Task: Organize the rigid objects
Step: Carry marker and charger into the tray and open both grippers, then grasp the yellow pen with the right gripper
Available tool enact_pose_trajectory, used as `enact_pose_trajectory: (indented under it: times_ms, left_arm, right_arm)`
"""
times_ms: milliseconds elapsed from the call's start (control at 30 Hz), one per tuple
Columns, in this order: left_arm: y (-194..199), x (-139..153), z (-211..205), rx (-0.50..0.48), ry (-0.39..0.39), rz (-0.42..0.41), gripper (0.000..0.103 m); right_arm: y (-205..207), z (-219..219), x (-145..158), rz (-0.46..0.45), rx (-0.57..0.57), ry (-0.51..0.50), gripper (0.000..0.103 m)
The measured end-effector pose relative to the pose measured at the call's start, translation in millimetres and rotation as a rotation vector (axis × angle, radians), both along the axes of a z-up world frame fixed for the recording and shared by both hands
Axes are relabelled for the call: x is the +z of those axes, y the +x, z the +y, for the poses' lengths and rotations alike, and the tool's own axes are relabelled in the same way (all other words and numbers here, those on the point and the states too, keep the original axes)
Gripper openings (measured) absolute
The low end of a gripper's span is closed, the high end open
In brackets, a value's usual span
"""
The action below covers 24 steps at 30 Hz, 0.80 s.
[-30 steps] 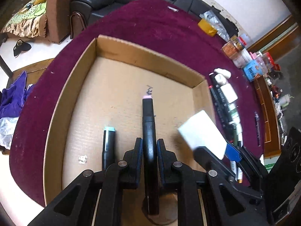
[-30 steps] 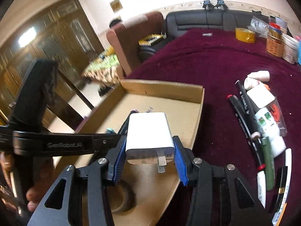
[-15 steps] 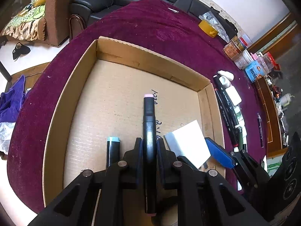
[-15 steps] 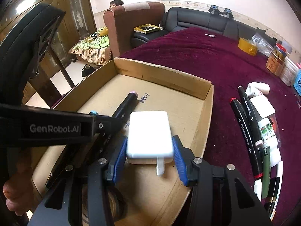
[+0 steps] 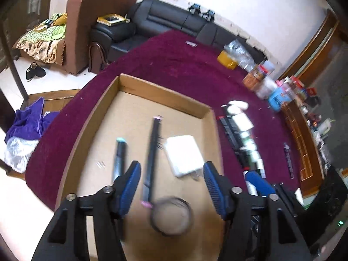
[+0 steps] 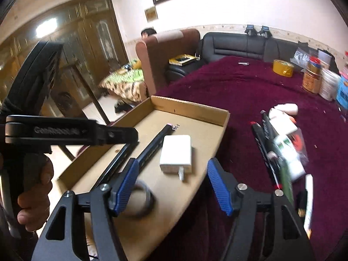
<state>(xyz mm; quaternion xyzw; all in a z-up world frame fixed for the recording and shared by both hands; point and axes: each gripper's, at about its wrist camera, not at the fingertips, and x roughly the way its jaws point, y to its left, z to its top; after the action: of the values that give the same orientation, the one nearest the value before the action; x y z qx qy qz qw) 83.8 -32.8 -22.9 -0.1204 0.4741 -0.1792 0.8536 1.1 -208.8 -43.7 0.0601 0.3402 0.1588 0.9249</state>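
Observation:
A shallow cardboard box (image 5: pixel 165 94) (image 6: pixel 191 107) lies on the maroon table. In it lie a black marker with a pink cap (image 5: pixel 153 152) (image 6: pixel 155 144), a black marker with a teal cap (image 5: pixel 119 158), a white charger plug (image 5: pixel 183 155) (image 6: pixel 176 156) and a black tape ring (image 5: pixel 171 216) (image 6: pixel 141 202). My left gripper (image 5: pixel 171 187) is open and empty above the box, over the pink-capped marker. My right gripper (image 6: pixel 173 184) is open and empty just behind the charger. The left gripper's body (image 6: pixel 71 132) shows in the right wrist view.
Several markers and white items (image 5: pixel 241 134) (image 6: pixel 280 143) lie in a row on the cloth right of the box. A yellow tape roll (image 6: pixel 282 67), jars and tubs (image 6: pixel 315 76) stand at the far right. An armchair (image 5: pixel 87 21) and a black sofa (image 5: pixel 169 26) are beyond the table.
My left gripper opened and let the pink-capped marker down into the box. My right gripper opened and left the white charger in the box. Both have pulled back and up.

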Motion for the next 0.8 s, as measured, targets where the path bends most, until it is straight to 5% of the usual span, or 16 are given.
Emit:
enact_pose_trajectory:
  times_ms: [400, 800]
  left_arm:
    - [-65.5, -15.2, -99.3, -0.137, 0.042, 0.052, 0.067]
    - [-78.5, -29.5, -142.4, -0.212, 0.121, 0.087, 0.067]
  right_arm:
    - [-68.6, -121.4, -27.7, 0.075, -0.162, 0.203, 0.065]
    - [-67.4, -162.5, -53.3, 0.18, -0.298, 0.187, 0.034]
